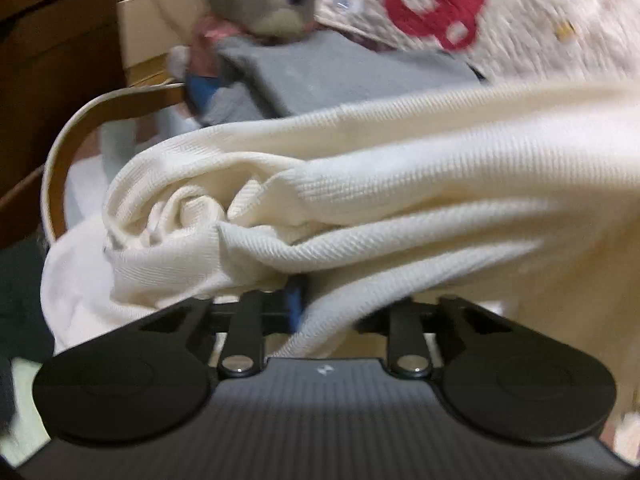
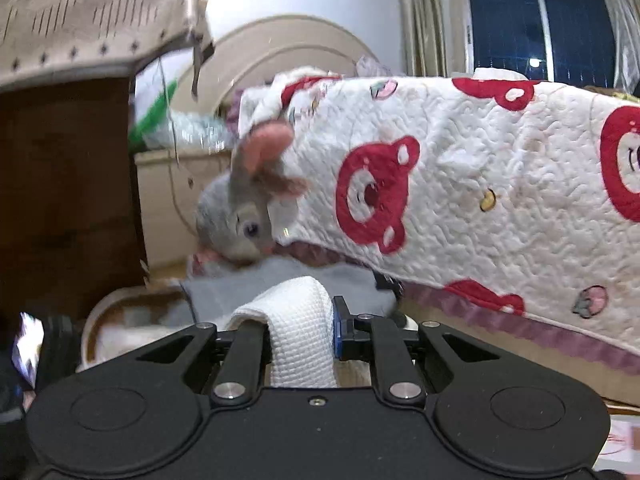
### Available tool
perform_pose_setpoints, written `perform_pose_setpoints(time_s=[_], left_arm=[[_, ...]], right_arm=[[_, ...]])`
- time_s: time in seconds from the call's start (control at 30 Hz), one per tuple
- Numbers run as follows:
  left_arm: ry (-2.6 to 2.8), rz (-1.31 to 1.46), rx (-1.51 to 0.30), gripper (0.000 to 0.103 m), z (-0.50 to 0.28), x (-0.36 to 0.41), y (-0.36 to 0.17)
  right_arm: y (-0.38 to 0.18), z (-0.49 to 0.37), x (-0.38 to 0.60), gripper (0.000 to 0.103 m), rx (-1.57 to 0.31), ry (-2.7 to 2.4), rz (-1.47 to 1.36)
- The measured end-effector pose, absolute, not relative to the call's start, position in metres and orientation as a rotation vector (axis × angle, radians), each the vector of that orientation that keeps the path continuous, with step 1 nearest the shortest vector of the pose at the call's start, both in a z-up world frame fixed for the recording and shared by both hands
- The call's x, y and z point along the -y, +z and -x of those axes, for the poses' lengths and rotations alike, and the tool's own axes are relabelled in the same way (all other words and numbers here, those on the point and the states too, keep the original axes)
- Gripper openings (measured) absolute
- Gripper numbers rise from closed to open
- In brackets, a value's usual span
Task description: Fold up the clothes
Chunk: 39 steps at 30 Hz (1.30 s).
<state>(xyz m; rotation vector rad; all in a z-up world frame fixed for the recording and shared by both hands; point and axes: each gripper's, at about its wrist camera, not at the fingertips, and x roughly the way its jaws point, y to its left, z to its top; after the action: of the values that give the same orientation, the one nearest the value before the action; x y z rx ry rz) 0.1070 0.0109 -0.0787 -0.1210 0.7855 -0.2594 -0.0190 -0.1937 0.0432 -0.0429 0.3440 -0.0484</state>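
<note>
Cream garment [image 1: 360,184] clamped in right gripper [image 2: 300,320]; left gripper [image 1: 296,300] apparently grips it too, fingertips hidden.

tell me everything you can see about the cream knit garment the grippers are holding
The cream garment is a soft, ribbed or waffle-textured knit, plain, with no print. In the left wrist view it is bunched into deep folds and stretches off to the right, draped over the left gripper, whose tips it hides. In the right wrist view a narrow fold loops up between the fingers of the right gripper, which is closed on it. Behind it lies grey cloth.
</note>
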Motion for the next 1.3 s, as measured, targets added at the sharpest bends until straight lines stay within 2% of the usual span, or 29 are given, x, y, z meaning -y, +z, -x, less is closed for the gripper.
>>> perform_pose_setpoints(time_s=[0.13, 0.37, 0.5, 0.67, 0.9, 1.07, 1.13, 1.3], left_arm=[[-0.223, 0.192, -0.709, 0.011, -0.082, -0.022, -0.071], [-0.353, 0.163, -0.542, 0.008, -0.017, 0.002, -0.032], [-0.463, 0.131, -0.471, 0.007, 0.015, 0.042, -0.008], [-0.561, 0.073, -0.47, 0.007, 0.036, 0.099, -0.013], [-0.5, -0.108, -0.573, 0.007, 0.045, 0.17, -0.058], [-0.463, -0.238, -0.492, 0.007, 0.064, 0.204, -0.052], [-0.486, -0.251, -0.461, 0.007, 0.072, 0.213, -0.042], [-0.606, -0.279, -0.395, 0.007, 0.101, 0.244, -0.015]], right_arm=[[0.058, 0.041, 0.192, 0.016, -0.393, -0.047, 0.085], [0.098, 0.097, 0.205, 0.015, -0.464, -0.061, 0.09], [0.108, 0.155, 0.227, 0.015, -0.395, -0.159, 0.09], [0.086, 0.189, 0.286, 0.015, -0.34, -0.295, -0.044], [0.004, 0.167, 0.365, 0.016, -0.45, -0.275, -0.233], [-0.023, 0.176, 0.402, 0.016, -0.377, -0.296, -0.301], [-0.029, 0.188, 0.416, 0.016, -0.334, -0.309, -0.344], [-0.001, 0.24, 0.441, 0.015, -0.212, -0.304, -0.277]])
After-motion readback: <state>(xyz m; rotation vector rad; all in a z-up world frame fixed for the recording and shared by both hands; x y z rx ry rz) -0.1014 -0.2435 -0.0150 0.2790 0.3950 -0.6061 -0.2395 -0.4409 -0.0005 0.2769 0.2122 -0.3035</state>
